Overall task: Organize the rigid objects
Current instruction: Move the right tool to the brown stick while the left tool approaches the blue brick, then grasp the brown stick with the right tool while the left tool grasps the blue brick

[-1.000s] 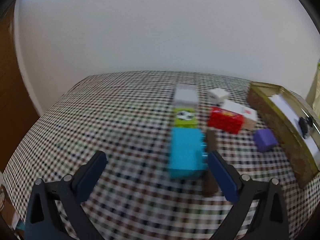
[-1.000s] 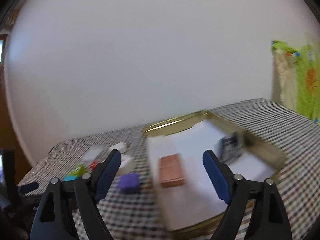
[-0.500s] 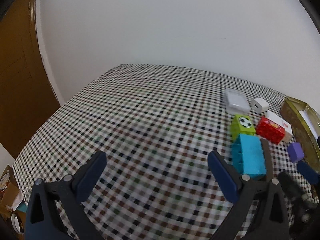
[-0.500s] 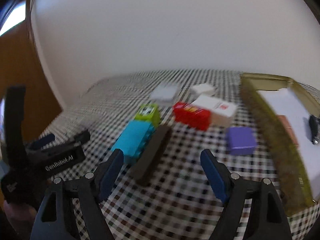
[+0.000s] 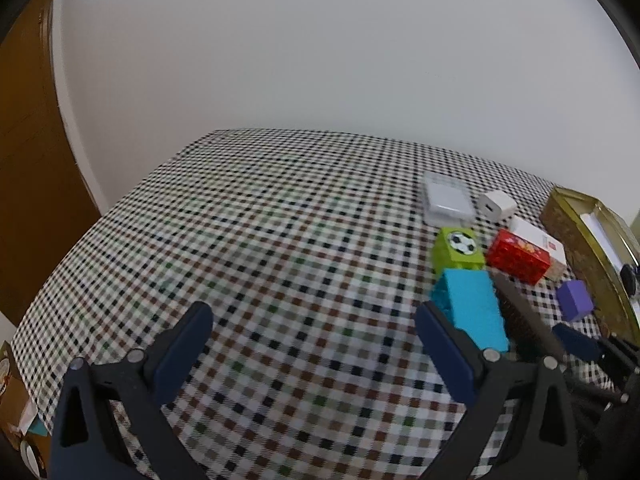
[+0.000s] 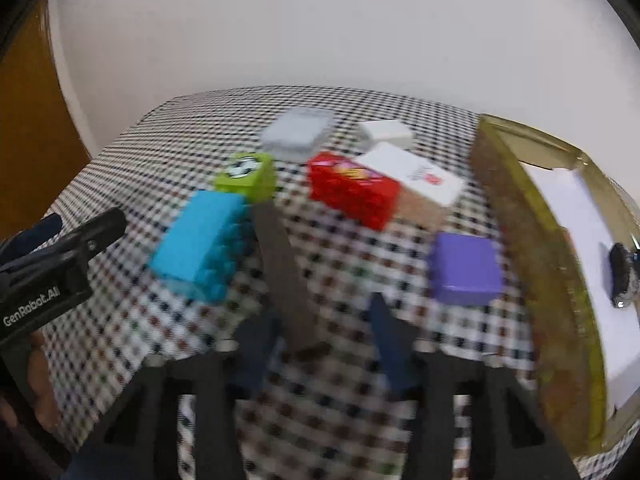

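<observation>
Toy bricks lie on a checked tablecloth: a cyan brick (image 6: 200, 240), a green brick with a football print (image 6: 248, 176), a red brick (image 6: 352, 188) and a purple cube (image 6: 466, 268). A dark brown bar (image 6: 280, 256) lies beside the cyan brick. My right gripper (image 6: 320, 316) is low over the bar's near end. Its jaws are closing with the bar between them, and a gap shows on the right side. My left gripper (image 5: 314, 320) stands wide open over bare cloth, left of the cyan brick (image 5: 472, 312).
A white box (image 6: 416, 176), a grey case (image 6: 298, 132) and a white charger cube (image 6: 386, 132) lie behind the bricks. A gold tin (image 6: 516, 208) lined with white paper stands at the right, with a black object (image 6: 620, 276) inside. A wooden door is at the left.
My right gripper swung from above the gold tin over to the bricks, sank, and its jaws narrowed around the brown bar's near end. My left gripper drifted left, still wide open.
</observation>
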{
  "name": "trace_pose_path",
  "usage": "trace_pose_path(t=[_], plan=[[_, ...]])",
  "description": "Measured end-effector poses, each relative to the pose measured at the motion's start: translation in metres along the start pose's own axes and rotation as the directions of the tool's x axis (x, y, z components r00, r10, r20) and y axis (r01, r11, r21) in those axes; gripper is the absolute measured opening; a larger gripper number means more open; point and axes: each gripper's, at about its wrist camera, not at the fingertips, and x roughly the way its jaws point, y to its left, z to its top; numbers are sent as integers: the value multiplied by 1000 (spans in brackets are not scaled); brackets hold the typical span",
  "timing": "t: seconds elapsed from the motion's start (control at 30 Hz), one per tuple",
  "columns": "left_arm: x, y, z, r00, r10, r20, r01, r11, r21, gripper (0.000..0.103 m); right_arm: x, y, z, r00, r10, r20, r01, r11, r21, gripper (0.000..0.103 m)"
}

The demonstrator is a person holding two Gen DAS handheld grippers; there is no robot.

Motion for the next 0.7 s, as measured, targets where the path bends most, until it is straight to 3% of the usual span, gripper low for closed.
trace_pose_path(t=[0.17,0.47,0.53,0.57,0.7], plan=[[1,-10,-1,1000,-21,-5,21,999,39,102,-1,-16,2,998,61,10,-61,998,35,40],[3,-25,3,998,-58,-21,60,995,81,102,17,9,18,994,108,0,-108,993,-49,40],[3,-31,4,998,-62,-22,63,994,86,102,16,9,18,992,124,-1,-124,991,-48,21],[4,-34,5,997,-74,-30,77,993,85,102,15,8,17,990,139,-3,-139,989,-56,17],[8,-45,5,989,-134,-59,139,987,78,102,-2,-10,11,982,174,70,-174,985,-7,17]])
